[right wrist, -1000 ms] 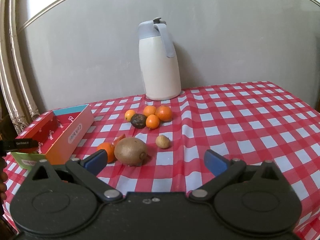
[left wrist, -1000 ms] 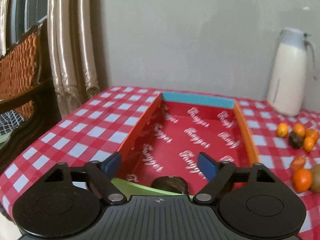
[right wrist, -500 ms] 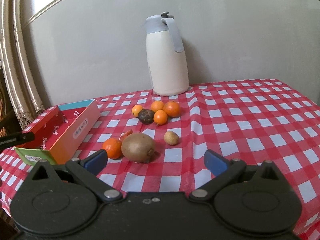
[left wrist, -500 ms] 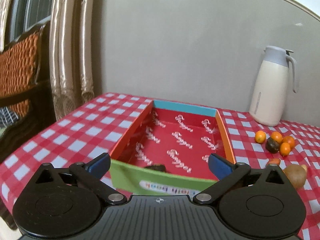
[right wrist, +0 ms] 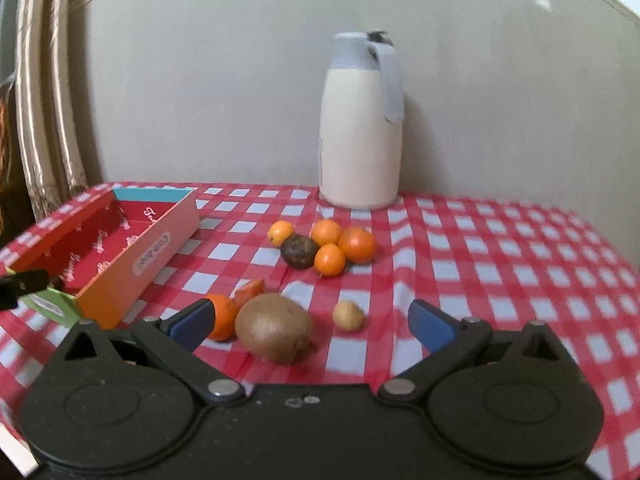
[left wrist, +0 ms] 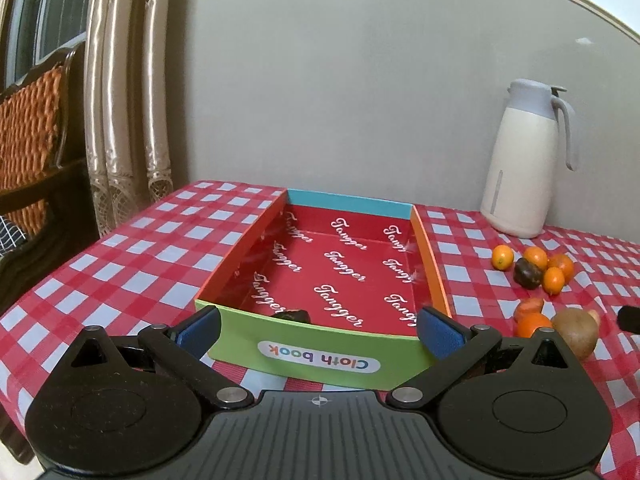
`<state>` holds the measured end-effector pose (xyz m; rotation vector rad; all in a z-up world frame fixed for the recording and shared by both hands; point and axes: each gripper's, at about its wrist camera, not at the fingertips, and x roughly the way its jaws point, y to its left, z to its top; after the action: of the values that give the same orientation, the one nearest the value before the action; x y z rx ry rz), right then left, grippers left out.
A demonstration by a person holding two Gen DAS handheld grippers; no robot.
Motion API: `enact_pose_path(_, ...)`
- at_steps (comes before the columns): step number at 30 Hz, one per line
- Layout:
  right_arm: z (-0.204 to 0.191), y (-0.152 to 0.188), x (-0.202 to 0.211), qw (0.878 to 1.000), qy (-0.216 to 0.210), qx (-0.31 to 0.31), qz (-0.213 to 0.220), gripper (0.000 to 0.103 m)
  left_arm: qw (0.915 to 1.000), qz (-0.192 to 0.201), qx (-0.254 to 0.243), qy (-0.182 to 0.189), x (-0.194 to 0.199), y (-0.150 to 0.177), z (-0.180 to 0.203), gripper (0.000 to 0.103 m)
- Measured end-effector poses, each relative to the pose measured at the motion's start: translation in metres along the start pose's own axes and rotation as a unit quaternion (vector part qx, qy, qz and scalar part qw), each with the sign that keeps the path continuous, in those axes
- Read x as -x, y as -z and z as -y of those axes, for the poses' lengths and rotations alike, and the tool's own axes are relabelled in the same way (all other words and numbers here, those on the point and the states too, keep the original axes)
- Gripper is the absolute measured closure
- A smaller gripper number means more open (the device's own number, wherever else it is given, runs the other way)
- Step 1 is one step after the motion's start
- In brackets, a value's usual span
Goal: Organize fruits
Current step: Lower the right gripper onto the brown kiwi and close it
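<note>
Behind the tray's (left wrist: 320,356) green near wall, between the spread, empty left fingers (left wrist: 200,330), a dark fruit (left wrist: 292,315) is mostly hidden. Right fingers (right wrist: 192,324) gape empty; kiwi (right wrist: 274,328) lies between them, thermos (right wrist: 362,128) far ahead on the counter (right wrist: 500,248).

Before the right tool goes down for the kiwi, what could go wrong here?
1. The kiwi lies close against an orange and a small piece of peel; the left finger of the open right tool may push the orange so it rolls.
2. The small pale fruit sits between the fingers too and might be caught.
3. The box is light cardboard; the open left tool near its green wall could shift it.
</note>
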<state>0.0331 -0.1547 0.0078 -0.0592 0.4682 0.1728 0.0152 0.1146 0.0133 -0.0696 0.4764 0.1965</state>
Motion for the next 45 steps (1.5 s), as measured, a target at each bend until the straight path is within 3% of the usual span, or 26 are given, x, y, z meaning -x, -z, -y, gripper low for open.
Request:
enact_pose_path(3,0.0,0.006,-0.007,0.999,-0.028,-0.011,-0.011,0.0,1.0,-0.001,-0.003,-0.003,-0.001,0.0,0.002,0.0)
enact_pose_path(7,-0.002,0.005,-0.012,1.0,-0.028,-0.012,-0.004,0.0,1.0,-0.003,0.0,0.001,-0.002,0.0,0.002,0.0)
enact_pose_path(11,0.002,0.006,-0.017,0.999,-0.036,-0.031,-0.009,0.017,1.0,-0.005,0.001,0.004,-0.002,0.0,0.002,0.0)
enact_pose_path(24,0.001,0.007,-0.037,0.998,-0.037,-0.053,-0.027,0.02,0.9997,-0.011,0.018,0.011,-0.003,-0.001,-0.007,0.0)
enact_pose_path(29,0.0,0.008,-0.049,0.994,-0.054,-0.075,-0.05,0.037,0.9997,-0.012,0.02,0.011,-0.004,-0.002,-0.01,0.0)
enact_pose_path(33,-0.002,0.008,-0.055,0.994,-0.04,-0.085,-0.057,0.045,0.9996,-0.013,0.023,0.009,-0.004,-0.002,-0.013,0.0)
enact_pose_path(45,-0.001,0.009,-0.066,0.989,-0.042,-0.123,-0.067,0.043,0.9996,-0.016,0.024,0.003,-0.005,-0.001,-0.018,0.0)
